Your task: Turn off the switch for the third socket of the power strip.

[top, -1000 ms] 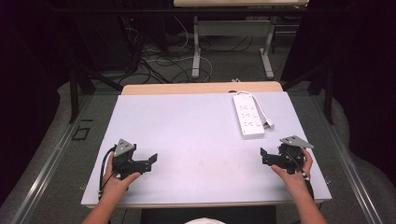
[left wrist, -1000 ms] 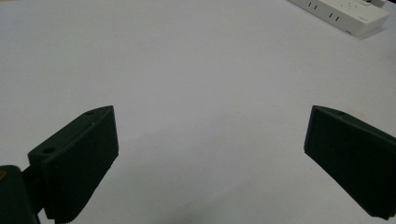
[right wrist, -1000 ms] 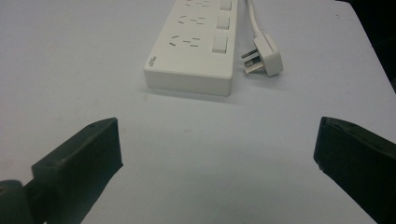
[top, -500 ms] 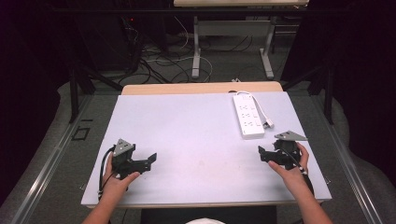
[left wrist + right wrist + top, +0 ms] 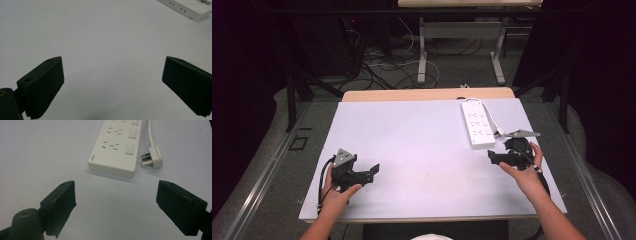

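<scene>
High view: we see both tongs spread wide, grasping nothing, over the white worktop (image 5: 422, 145).
Left tongs (image 5: 373, 171) sit near the front left. Right tongs (image 5: 492, 157) point at the near end of the white power strip (image 5: 478, 123), just beside it; its plug (image 5: 154, 157) lies flat on the strip's right in the right gripper view.

Power strip (image 5: 117, 147) is cut off at the top edge of the right gripper view; its far sockets are out of frame. Brand marking on its near end is too small to read. Its cable (image 5: 149, 131) leaves at the same edge.
</scene>
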### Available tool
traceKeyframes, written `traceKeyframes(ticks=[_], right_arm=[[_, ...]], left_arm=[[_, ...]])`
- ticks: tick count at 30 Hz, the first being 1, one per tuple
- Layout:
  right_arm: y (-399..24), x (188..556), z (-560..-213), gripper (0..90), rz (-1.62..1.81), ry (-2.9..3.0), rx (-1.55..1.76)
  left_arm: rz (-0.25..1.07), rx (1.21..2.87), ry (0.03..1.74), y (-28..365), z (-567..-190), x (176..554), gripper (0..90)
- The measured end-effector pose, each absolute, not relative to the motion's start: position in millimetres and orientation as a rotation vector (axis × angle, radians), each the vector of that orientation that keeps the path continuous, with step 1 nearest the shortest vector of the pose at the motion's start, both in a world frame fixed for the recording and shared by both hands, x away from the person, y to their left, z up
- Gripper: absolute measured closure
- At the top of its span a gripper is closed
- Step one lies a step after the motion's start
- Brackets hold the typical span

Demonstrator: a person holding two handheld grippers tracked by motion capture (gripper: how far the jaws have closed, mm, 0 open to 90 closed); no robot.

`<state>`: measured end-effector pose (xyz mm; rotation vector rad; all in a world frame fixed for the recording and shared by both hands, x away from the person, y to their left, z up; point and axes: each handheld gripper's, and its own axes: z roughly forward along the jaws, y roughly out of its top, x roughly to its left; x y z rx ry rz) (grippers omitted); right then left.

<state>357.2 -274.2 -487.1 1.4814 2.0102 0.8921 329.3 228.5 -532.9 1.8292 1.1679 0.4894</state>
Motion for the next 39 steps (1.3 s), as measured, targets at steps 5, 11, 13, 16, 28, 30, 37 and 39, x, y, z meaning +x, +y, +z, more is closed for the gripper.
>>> traceKeyframes(ticks=[5, 11, 13, 16, 28, 30, 37, 39], right_arm=[[-274, 365, -482, 15.3, 0.871, 2.049, 1.483], [-272, 375, -473, 15.3, 0.838, 2.082, 1.485], [-271, 378, -470, 15.3, 0.832, 2.09, 1.49], [-270, 383, -466, 15.4, 0.819, 2.101, 1.493], [-266, 405, -456, 15.8, 0.762, 2.169, 1.515], [-267, 409, -454, 16.6, 0.76, 2.179, 1.531], [-267, 419, -449, 18.4, 0.746, 2.171, 1.574], [-267, 423, -446, 19.3, 0.741, 2.167, 1.576]], left_arm=[[0.485, 1.83, 1.171, 228, -533, 330, 4.1], [0.486, 1.827, 1.173, 228, -534, 330, 4.2], [0.484, 1.829, 1.174, 228, -534, 330, 4.3], [0.485, 1.829, 1.172, 229, -534, 330, 4.3], [0.485, 1.829, 1.174, 228, -534, 330, 4.6], [0.485, 1.829, 1.174, 228, -534, 330, 4.6], [0.483, 1.834, 1.175, 228, -534, 331, 4.7], [0.483, 1.833, 1.176, 228, -535, 331, 4.8]])
